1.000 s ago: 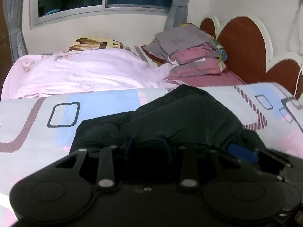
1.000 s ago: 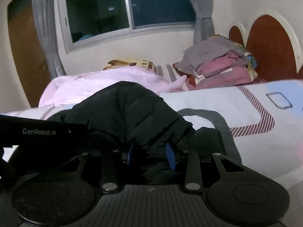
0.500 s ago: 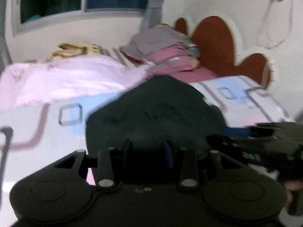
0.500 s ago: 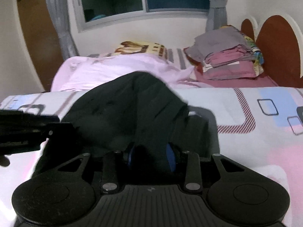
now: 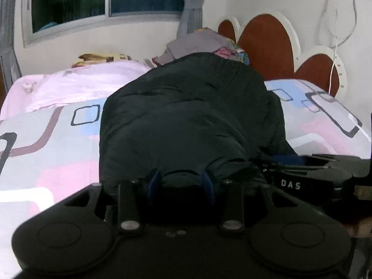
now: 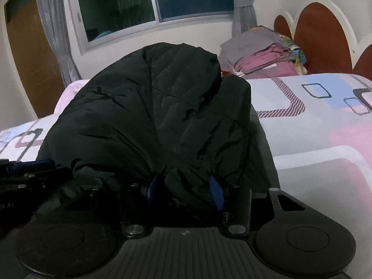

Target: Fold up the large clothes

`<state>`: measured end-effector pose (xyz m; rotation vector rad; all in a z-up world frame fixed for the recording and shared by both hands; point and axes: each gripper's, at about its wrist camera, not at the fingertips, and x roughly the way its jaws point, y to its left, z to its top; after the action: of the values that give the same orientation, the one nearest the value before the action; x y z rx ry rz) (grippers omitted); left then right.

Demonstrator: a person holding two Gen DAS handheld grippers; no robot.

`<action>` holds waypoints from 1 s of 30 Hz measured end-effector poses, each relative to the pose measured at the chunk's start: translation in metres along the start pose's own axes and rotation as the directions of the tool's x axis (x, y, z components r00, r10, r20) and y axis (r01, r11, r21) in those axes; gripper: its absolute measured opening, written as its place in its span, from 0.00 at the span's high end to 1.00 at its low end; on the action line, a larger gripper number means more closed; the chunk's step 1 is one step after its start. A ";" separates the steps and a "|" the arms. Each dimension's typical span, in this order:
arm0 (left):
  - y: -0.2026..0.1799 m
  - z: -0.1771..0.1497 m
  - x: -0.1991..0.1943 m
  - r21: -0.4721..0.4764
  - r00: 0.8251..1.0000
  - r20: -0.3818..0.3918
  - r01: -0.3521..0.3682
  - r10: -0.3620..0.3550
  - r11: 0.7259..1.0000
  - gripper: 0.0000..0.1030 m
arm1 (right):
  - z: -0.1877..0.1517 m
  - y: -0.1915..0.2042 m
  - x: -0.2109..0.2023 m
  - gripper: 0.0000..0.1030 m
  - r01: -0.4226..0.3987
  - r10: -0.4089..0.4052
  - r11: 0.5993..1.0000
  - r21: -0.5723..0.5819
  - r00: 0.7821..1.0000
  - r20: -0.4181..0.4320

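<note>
A black quilted jacket (image 5: pixel 186 116) lies bunched in a tall heap on the patterned bedspread (image 5: pixel 58 144). My left gripper (image 5: pixel 181 183) is shut on its near edge, with fabric bulging between the blue pads (image 5: pixel 154 182). In the right wrist view the same jacket (image 6: pixel 151 116) fills the middle. My right gripper (image 6: pixel 186 190) has a thick fold between its blue pads (image 6: pixel 216 195); its jaws are opening and the fabric still fills the gap. The two grippers sit side by side: the right gripper (image 5: pixel 302 169) shows at the left view's right edge.
A pink blanket (image 5: pixel 81 83) lies across the far side of the bed. A stack of folded grey and pink clothes (image 6: pixel 262 55) rests by the red heart-shaped headboard (image 5: pixel 267 46). A window (image 6: pixel 151 7), curtains and a wooden door (image 6: pixel 30 65) stand behind.
Both grippers have moved across the bed, dragging the jacket's edge with them. The jacket now stands higher and fuller in both views. The right gripper's pads are wider apart.
</note>
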<state>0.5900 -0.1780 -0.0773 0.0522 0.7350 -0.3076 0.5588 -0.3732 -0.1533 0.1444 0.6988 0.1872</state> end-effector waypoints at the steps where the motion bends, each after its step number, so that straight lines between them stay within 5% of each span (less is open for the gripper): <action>1: -0.001 0.002 -0.001 0.017 1.000 -0.011 0.001 -0.001 1.000 0.61 | 0.005 0.001 -0.002 0.55 0.002 -0.002 1.000 -0.008 1.000 -0.019; 10: -0.001 -0.001 -0.068 -0.026 0.999 -0.043 0.030 -0.031 0.999 0.61 | -0.005 -0.001 -0.087 0.54 -0.017 0.020 1.000 0.026 0.996 -0.090; 19: 0.000 -0.038 -0.048 -0.065 0.998 -0.064 -0.028 0.024 0.997 0.31 | -0.043 0.004 -0.068 0.55 0.021 -0.008 0.997 0.075 0.986 -0.168; 24: 0.001 -0.036 -0.044 -0.045 0.997 -0.071 -0.040 0.037 0.998 0.30 | -0.042 0.008 -0.066 0.55 0.040 -0.028 0.997 0.058 0.982 -0.189; 28: 0.004 -0.025 -0.078 -0.045 0.997 -0.077 0.004 -0.008 0.999 0.46 | -0.031 0.010 -0.106 0.54 0.029 -0.021 0.999 0.041 0.984 -0.175; 30: -0.001 -0.030 -0.099 -0.014 0.998 -0.056 0.027 -0.028 1.000 0.46 | -0.033 0.010 -0.126 0.54 -0.003 0.013 0.998 0.064 0.988 -0.153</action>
<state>0.5010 -0.1486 -0.0334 0.0386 0.7941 -0.3286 0.4412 -0.3884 -0.0976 0.1956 0.8575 0.1849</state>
